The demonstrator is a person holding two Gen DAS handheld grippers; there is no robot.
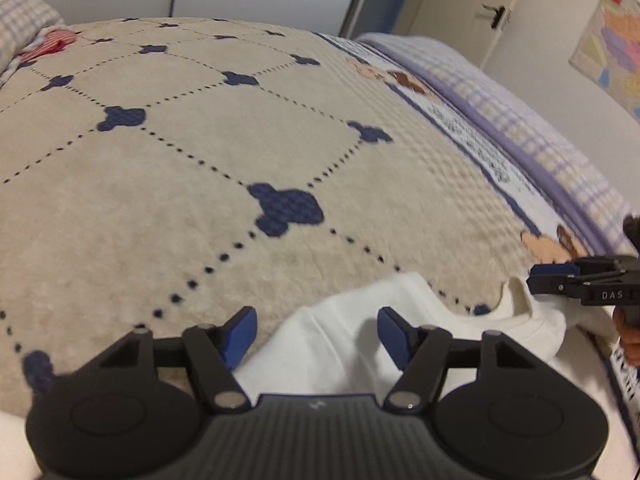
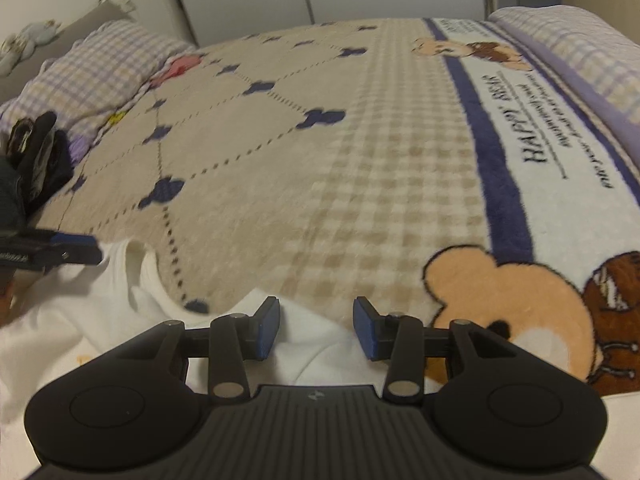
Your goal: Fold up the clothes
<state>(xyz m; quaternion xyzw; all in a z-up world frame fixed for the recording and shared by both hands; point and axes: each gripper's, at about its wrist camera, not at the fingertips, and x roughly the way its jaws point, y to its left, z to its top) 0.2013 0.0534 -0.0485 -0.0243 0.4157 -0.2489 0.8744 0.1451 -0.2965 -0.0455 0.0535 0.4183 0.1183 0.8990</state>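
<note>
White T-shirt (image 1: 352, 344) lies at the near edge of a bed, spread over a beige fleece blanket (image 1: 180, 184) patterned with navy motifs and cartoon bears, its neckline (image 1: 516, 312) toward the far side. The left gripper (image 1: 316, 334) hangs over one shoulder, jaws parted around the cloth without visibly pinching it. The right gripper (image 2: 316, 326) hovers over the other shoulder, jaws narrower but likewise open, with the fabric edge between its pads and nothing held. Each tool sits just above its own shoulder, the collar between them, so both seem equally placed to pinch the top edge for the fold.
</note>
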